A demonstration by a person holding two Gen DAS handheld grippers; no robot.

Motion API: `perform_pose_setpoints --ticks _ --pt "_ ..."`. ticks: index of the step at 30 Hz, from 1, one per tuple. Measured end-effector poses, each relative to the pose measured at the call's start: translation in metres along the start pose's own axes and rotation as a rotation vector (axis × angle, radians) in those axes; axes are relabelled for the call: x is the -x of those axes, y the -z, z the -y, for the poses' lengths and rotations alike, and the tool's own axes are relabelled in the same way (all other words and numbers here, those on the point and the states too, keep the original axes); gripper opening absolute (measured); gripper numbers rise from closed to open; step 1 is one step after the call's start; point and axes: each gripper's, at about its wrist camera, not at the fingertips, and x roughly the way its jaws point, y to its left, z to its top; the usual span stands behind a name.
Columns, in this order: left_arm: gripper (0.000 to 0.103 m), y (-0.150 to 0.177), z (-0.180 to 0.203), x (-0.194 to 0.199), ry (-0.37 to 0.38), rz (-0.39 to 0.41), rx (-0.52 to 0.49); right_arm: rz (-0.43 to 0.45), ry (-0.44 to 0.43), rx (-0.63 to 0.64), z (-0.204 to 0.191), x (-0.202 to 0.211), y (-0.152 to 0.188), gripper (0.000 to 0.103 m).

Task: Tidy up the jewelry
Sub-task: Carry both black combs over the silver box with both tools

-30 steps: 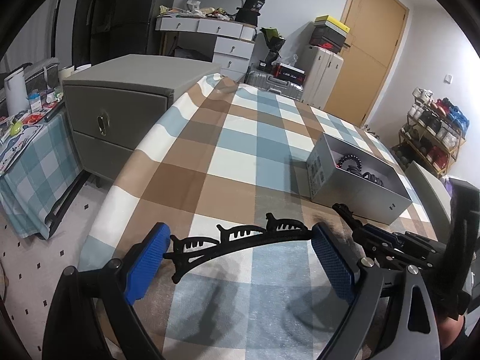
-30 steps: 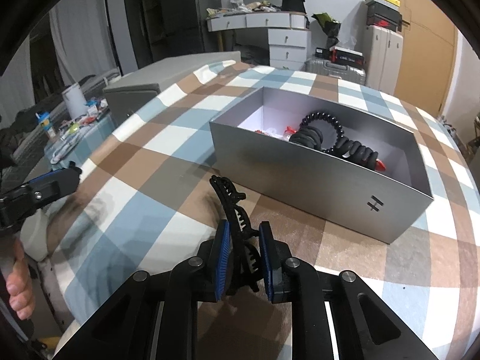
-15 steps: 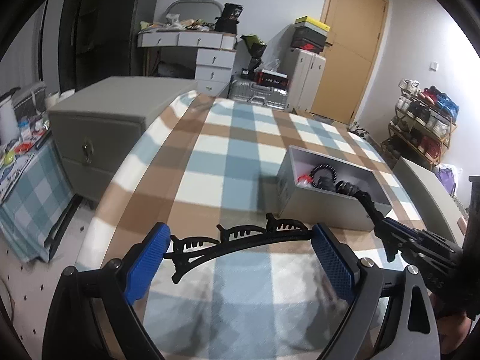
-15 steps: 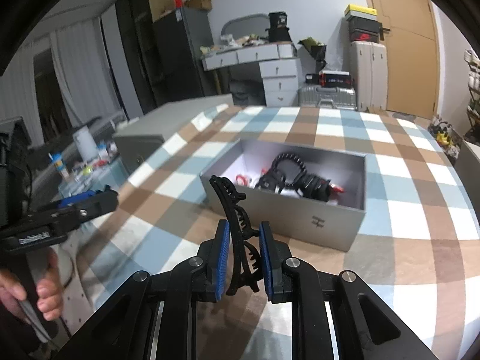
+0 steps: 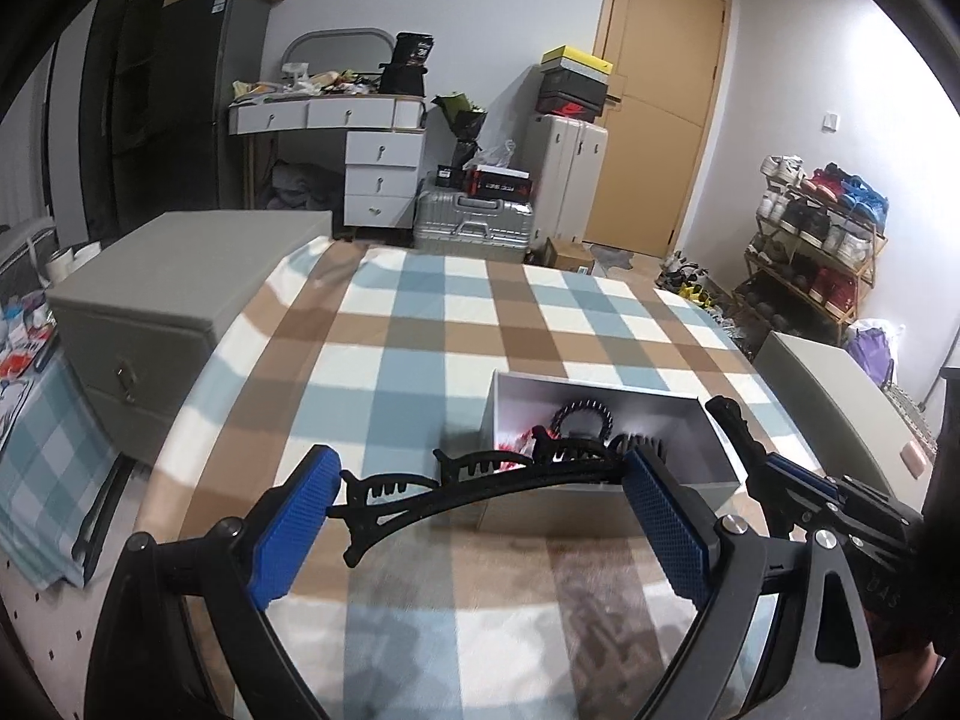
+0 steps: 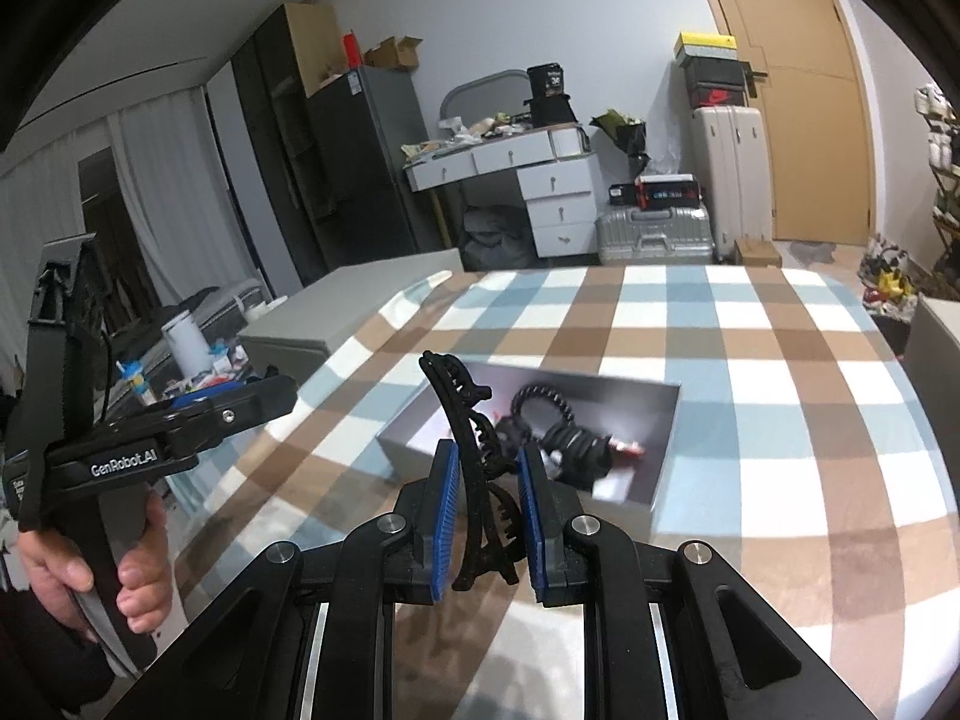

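Note:
My left gripper (image 5: 480, 516) is shut on the ends of a long black toothed hair clip (image 5: 480, 480) that spans crosswise between the blue pads. My right gripper (image 6: 487, 498) is shut on a second black hair clip (image 6: 474, 438) that stands upright between its pads; this gripper also shows in the left wrist view (image 5: 774, 480). Both are held in the air above the checked bed, just short of an open grey box (image 5: 606, 507) (image 6: 657, 492). Inside the box lie a black spiral hair tie (image 6: 543, 405) and other dark and red pieces.
The checked blue, brown and white cover (image 5: 420, 330) spreads all around the box. A grey bedside cabinet (image 5: 168, 294) stands at the left edge. A second grey cabinet (image 5: 840, 396) stands on the right. Desk, suitcases and a shoe rack lie beyond.
Both grippers have risen and tilted, so the box now appears lower and farther below them. Each keeps its grip on its hair clip.

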Motion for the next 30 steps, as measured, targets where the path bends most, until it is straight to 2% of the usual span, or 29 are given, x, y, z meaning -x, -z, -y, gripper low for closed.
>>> perform_pose_setpoints --ticks 12,18,27,30 --pt "0.092 -0.026 0.022 -0.037 0.027 -0.005 -0.034 0.027 -0.051 0.015 0.022 -0.021 -0.021 0.019" --pt "0.092 -0.040 0.030 -0.054 0.067 -0.012 -0.024 0.037 -0.070 0.011 0.033 -0.031 -0.030 0.019" --pt "0.092 -0.038 0.031 -0.081 0.169 -0.075 0.001 0.007 -0.096 -0.017 0.045 -0.050 -0.030 0.019" --pt "0.092 -0.038 0.033 -0.084 0.180 -0.083 -0.005 -0.008 -0.103 -0.035 0.050 -0.057 -0.028 0.019"
